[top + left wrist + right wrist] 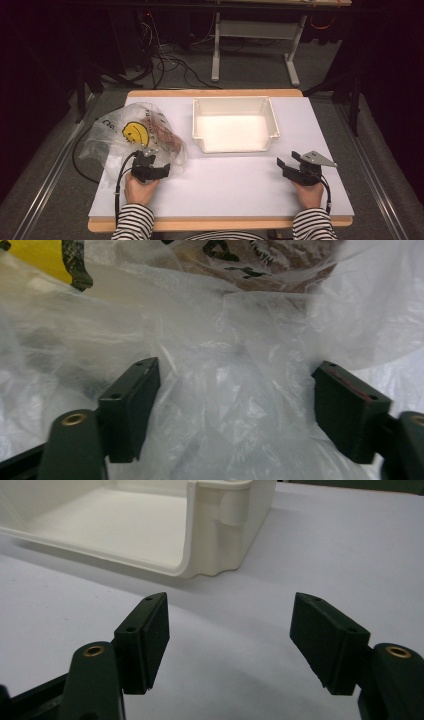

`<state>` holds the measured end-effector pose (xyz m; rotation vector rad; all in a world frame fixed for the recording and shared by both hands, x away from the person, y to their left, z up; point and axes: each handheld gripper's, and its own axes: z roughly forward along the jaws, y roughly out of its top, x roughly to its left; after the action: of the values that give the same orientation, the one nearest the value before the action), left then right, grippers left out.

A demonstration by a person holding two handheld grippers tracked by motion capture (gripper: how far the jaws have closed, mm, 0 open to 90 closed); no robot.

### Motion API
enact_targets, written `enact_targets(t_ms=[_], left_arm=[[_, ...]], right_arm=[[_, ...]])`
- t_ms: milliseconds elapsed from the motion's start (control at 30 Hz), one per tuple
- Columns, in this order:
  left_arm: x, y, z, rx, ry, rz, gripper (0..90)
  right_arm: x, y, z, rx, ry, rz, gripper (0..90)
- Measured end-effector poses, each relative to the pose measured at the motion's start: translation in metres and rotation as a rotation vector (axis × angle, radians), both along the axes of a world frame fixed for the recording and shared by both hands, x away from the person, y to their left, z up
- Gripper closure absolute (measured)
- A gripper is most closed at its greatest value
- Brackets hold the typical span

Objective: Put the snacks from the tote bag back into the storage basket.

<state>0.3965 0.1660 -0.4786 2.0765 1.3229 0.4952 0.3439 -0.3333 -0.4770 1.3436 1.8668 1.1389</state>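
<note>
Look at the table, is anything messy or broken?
Nothing looks broken or spilled. The clear plastic bag with the yellow smiley face is crumpled and bunched up at the table's left, but that is just how a soft bag sits. The white bin stands straight and empty. The left gripper is open around the bag's plastic.

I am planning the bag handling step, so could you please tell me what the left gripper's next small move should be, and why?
Probably close the left gripper: its jaws stand open with a fold of the clear plastic bag bunched between them, so shutting should pinch it. The right gripper waits open over bare table.
</note>
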Motion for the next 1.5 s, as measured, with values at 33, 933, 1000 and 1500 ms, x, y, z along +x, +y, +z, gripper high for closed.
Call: enact_targets(t_ms=[33, 933, 1000, 1500], left_arm=[[0.000, 0.000, 0.000, 0.000, -0.003, -0.002, 27.7], [-0.001, 0.005, 0.003, -0.045, 0.000, -0.048, 85.6], [-0.002, 0.004, 0.003, -0.046, 0.001, -0.053, 86.7], [-0.016, -0.008, 0.010, -0.063, 0.002, -0.131, 88.6]], right_arm=[[0.000, 0.000, 0.000, 0.000, -0.001, 0.000, 32.5], [0.000, 0.000, 0.000, -0.001, 0.000, -0.001, 32.6], [0.000, 0.000, 0.000, -0.001, -0.001, 0.001, 32.6], [0.000, 0.000, 0.000, 0.000, -0.001, 0.000, 32.6]])
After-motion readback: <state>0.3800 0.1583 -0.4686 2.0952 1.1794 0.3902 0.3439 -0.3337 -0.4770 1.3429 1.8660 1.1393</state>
